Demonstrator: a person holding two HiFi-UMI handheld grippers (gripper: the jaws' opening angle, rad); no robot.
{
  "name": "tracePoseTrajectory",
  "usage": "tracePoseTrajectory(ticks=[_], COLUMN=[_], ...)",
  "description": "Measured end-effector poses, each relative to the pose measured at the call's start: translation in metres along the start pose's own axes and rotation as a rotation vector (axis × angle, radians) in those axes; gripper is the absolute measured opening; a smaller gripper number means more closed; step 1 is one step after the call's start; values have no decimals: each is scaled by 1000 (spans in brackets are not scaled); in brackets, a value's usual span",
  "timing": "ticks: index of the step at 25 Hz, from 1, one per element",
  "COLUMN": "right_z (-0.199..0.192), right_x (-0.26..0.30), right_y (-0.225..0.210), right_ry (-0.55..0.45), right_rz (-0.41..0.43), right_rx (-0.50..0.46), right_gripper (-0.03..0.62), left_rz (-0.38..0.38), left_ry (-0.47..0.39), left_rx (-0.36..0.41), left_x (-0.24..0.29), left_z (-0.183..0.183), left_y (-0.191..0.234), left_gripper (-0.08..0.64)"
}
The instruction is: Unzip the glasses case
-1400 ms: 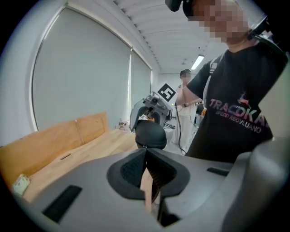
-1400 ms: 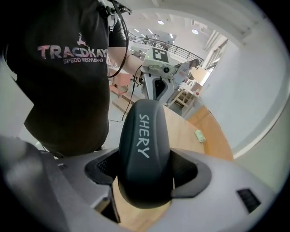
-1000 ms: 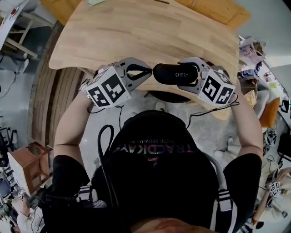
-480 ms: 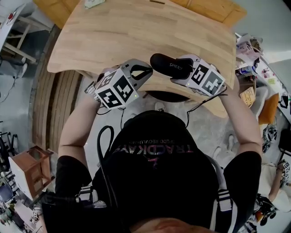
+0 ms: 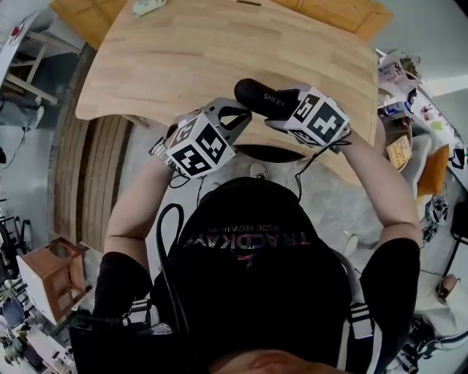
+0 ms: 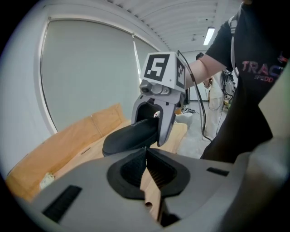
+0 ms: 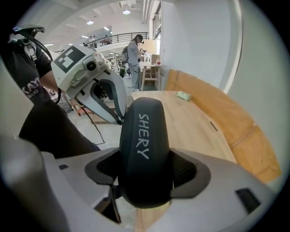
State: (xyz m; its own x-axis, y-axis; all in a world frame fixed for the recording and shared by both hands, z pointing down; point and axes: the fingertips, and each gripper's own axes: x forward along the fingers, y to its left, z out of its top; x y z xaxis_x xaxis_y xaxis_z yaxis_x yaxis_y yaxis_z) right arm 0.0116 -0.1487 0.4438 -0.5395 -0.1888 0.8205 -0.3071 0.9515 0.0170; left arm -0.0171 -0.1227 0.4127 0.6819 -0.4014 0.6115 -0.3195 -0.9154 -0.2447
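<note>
The black glasses case [image 5: 265, 98] with white lettering hangs above the near edge of the table. My right gripper [image 5: 289, 109] is shut on one end of it, and the free end points up and left. In the right gripper view the case [image 7: 142, 149] fills the space between the pads. My left gripper [image 5: 244, 115] is shut, its tips right beside the case's near side. In the left gripper view its jaws [image 6: 146, 152] meet with nothing visible between them, and the case [image 6: 130, 136] lies just beyond. Whether they pinch a zipper pull is hidden.
The wooden table [image 5: 219, 51] stretches away ahead, with a small pale green object [image 5: 144, 7] near its far edge. A wooden stool [image 5: 55, 266] stands on the floor at the lower left. A person [image 7: 135, 50] stands far behind in the right gripper view.
Both grippers have moved forward over the table's edge. The right one has rolled, so the case now points up and left. The left gripper stayed shut and close beside it.
</note>
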Motion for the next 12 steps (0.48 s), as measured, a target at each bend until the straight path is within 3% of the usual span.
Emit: tracePoseTrajectory(ticks=[12], right_z=[10], right_x=[15], right_y=[6], right_ry=[49], right_rz=[-46], right_rx=[-92], right_gripper=[339], left_rz=[-65], left_ry=[-24], left_rx=[-56], left_x=[19], left_z=[-1], left_y=[-25], left_gripper=[15])
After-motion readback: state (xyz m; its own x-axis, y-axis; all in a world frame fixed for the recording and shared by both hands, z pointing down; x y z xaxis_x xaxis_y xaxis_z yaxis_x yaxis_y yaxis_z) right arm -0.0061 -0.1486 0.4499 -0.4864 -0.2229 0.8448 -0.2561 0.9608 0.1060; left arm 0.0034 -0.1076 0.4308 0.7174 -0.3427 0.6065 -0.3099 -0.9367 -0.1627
